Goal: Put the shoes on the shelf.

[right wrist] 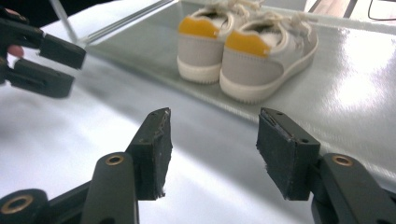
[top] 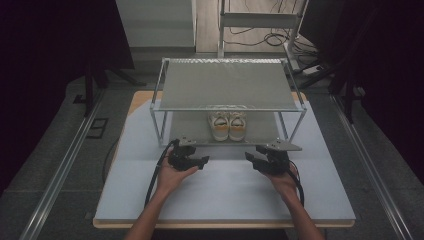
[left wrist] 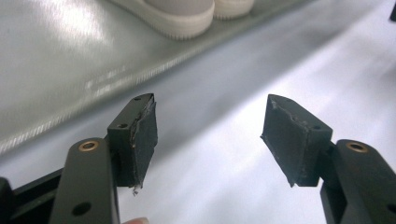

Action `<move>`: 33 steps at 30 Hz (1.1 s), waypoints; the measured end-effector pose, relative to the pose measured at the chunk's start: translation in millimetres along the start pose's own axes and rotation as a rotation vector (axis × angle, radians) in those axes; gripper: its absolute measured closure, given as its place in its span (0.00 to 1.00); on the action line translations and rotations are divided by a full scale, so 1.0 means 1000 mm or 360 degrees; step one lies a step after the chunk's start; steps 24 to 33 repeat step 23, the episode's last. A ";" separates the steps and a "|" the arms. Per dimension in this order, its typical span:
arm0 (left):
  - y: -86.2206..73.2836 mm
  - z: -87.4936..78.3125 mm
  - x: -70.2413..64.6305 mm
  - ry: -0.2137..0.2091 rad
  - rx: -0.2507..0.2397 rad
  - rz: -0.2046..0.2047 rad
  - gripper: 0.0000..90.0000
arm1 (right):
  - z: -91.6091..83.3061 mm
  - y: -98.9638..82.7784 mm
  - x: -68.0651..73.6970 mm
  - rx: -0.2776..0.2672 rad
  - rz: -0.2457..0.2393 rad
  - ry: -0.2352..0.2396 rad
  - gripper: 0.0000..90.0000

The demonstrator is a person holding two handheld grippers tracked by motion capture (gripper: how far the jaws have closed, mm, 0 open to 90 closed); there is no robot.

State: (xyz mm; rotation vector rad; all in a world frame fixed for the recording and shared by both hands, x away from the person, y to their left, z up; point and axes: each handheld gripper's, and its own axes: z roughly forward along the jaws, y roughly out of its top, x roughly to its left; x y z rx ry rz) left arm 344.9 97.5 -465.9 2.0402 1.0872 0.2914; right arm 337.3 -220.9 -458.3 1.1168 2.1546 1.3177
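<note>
1. A pair of small shoes [top: 228, 125], pale grey with yellow heel patches and white soles, is seen on the lower shelf of a two-tier metal rack [top: 225, 85] that stands on the worktop [top: 225, 195]
2. The shoes are set side by side and touching, near the middle of the lower shelf, heels toward its front edge, upright on their soles
3. The left gripper [top: 201, 161] is held in front of the rack, off the front left of the shoes, clear of the shelf edge; its fingers [left wrist: 140, 135] are spread with nothing between them, bare worktop being seen through the gap
4. The right gripper [top: 251, 158] is held in front of the rack, off the front right of the shoes, well apart from them; its fingers [right wrist: 154, 149] are spread and empty
5. In the right gripper view the shoes [right wrist: 243, 51] are seen heel-on beyond the gap, and the left gripper [right wrist: 51, 65] is seen to their left, over the worktop
6. In the left gripper view a white sole edge of one shoe [left wrist: 180, 21] is seen on the shelf, above the fingers
7. Neither gripper is in contact with the shoes or the rack
</note>
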 end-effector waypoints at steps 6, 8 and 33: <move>-0.027 -0.021 0.005 -0.0013 -0.0010 -0.0022 0.39 | -0.020 -0.019 -0.003 -0.0005 0.0013 0.0000 0.50; -0.033 -0.024 0.008 0.0003 0.0003 -0.0026 0.38 | -0.025 -0.026 -0.005 -0.0004 0.0024 -0.0005 0.50; -0.047 -0.033 0.018 0.0046 0.0010 -0.0059 0.36 | -0.037 -0.042 -0.012 -0.0045 0.0073 -0.0022 0.49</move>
